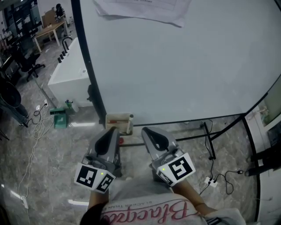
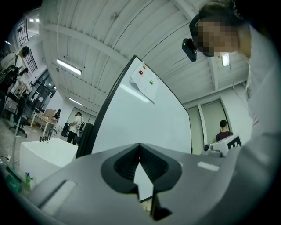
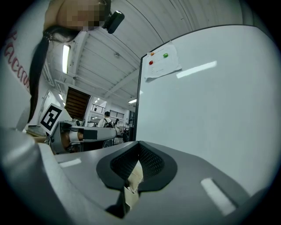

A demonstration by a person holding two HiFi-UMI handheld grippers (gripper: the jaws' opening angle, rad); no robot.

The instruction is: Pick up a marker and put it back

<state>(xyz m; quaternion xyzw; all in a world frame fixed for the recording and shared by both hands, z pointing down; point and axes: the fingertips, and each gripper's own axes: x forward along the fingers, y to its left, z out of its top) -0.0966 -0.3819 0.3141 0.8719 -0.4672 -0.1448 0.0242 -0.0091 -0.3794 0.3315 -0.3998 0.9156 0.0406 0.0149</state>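
Observation:
In the head view a small pale tray (image 1: 115, 117) hangs at the whiteboard's (image 1: 175, 66) lower left corner, holding a red-marked marker (image 1: 117, 121) and an upright white marker (image 1: 130, 124). My left gripper (image 1: 112, 130) sits just below the tray, pointing at it. My right gripper (image 1: 146, 131) is beside it, a little right of the tray. Both are shut with nothing between the jaws. The left gripper view shows the left gripper (image 2: 139, 148) with its dark pads meeting, and the right gripper (image 3: 138, 147) looks the same in its own view.
Papers (image 1: 145, 9) are pinned at the top of the whiteboard. The board's dark stand legs (image 1: 210, 143), cables and a power strip (image 1: 211, 182) lie on the floor at right. A white counter (image 1: 70, 74) and a green object (image 1: 59, 118) stand at left. People stand far back.

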